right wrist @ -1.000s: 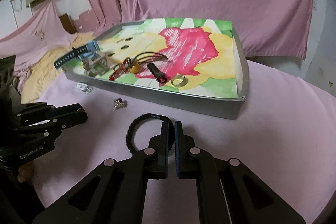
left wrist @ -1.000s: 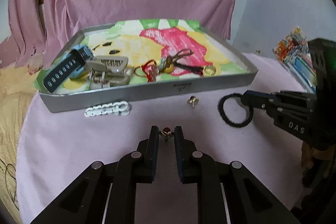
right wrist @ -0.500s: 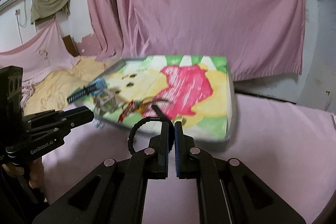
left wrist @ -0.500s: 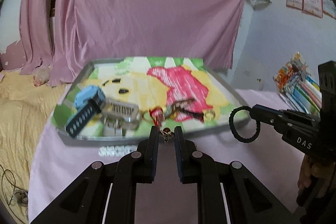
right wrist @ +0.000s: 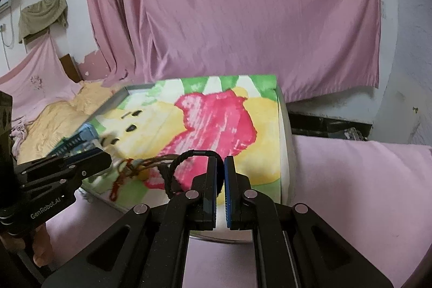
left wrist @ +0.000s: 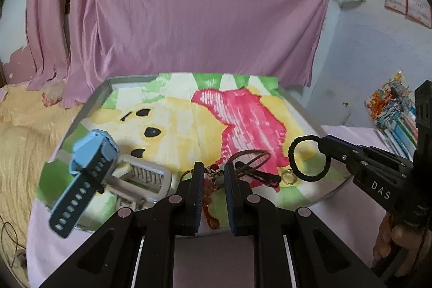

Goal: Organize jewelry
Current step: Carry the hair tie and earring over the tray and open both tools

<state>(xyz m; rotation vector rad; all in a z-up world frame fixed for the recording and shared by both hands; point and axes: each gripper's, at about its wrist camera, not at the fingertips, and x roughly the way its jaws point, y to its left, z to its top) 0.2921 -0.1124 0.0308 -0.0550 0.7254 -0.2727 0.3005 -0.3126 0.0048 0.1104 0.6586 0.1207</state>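
My left gripper (left wrist: 213,166) is shut on a small earring with a red bead (left wrist: 213,171), held above the front part of the grey tray (left wrist: 129,78). To its right, my right gripper (right wrist: 220,169) is shut on a black hair tie (right wrist: 178,169), which hangs as a ring (left wrist: 307,158) over the tray's right front corner. The tray is lined with a bear-print cloth. In it lie a blue watch (left wrist: 86,166), a grey hair clip (left wrist: 143,177), a brown cord bracelet (left wrist: 251,155), a gold ring (left wrist: 289,177) and a red cord (left wrist: 208,209).
The tray rests on a pink-covered table (right wrist: 351,180) with a pink curtain (left wrist: 189,4) behind. A yellow blanket (left wrist: 21,131) lies left of the table, and colourful packets (left wrist: 391,104) sit at the right. A hand (left wrist: 391,242) holds the right gripper's handle.
Both grippers rose from the tabletop and moved forward over the tray, carrying the earring and the hair tie. The white clip and loose earring on the table have left the view.
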